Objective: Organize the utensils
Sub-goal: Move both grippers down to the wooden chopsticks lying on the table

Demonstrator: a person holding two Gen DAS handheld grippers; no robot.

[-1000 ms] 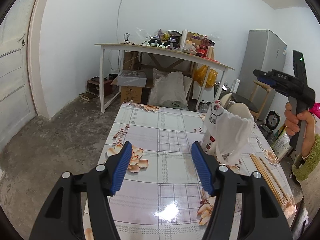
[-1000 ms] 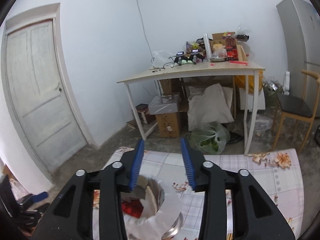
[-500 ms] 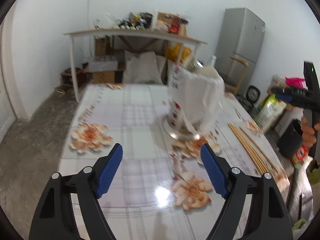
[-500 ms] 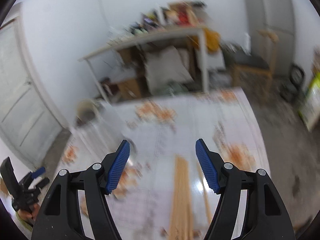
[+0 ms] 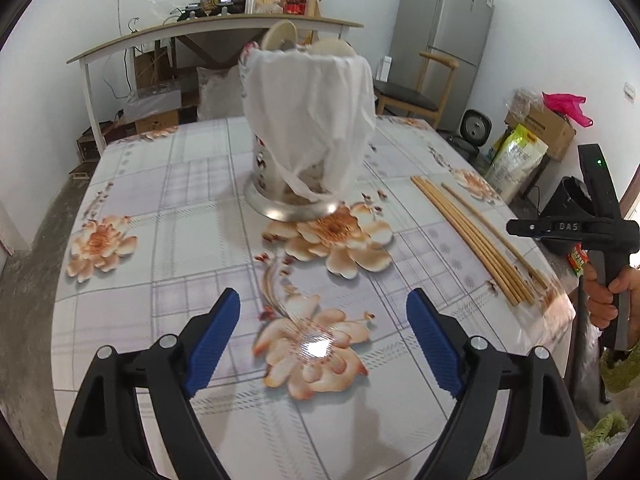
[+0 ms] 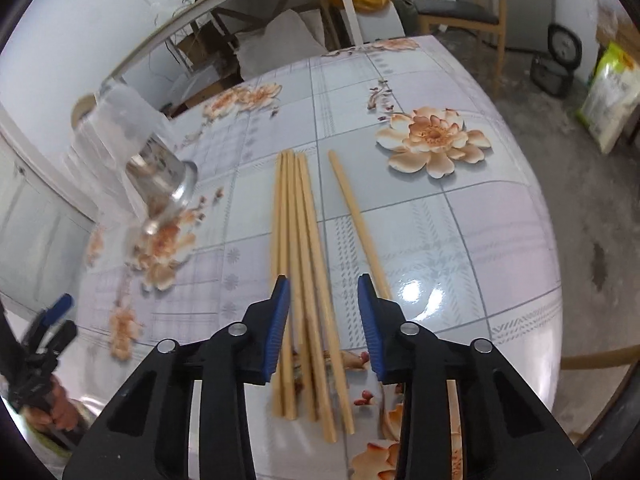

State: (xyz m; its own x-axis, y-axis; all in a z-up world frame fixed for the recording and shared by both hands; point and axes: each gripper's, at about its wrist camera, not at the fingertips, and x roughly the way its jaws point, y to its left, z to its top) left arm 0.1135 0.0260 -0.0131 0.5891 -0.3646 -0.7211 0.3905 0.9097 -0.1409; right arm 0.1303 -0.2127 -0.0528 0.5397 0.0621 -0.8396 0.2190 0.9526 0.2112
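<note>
Several wooden chopsticks (image 6: pixel 298 240) lie bunched on the flowered table (image 6: pixel 500 220), and one more chopstick (image 6: pixel 356 216) lies just right of them. My right gripper (image 6: pixel 323 320) hovers over their near ends. Its jaws are closing with the bundle showing between them, and the pads do not press on it. A steel utensil holder (image 5: pixel 308 128) draped in a white plastic bag stands mid-table, with round utensil heads poking out. My left gripper (image 5: pixel 324 340) is in front of it, jaws opening wide with nothing between them. The chopsticks (image 5: pixel 472 236) also show at the right of the left wrist view.
A hand holds the right gripper (image 5: pixel 520 227) past the table's right edge. Behind the table stand a cluttered white desk (image 5: pixel 216 28), a wooden chair (image 5: pixel 416 92) and a grey fridge (image 5: pixel 444 32). Bags and boxes sit on the floor at the right.
Both grippers tipped down toward the table. The left came closer to the holder and widened. The right swung from above the holder to over the chopsticks, widened, then narrowed.
</note>
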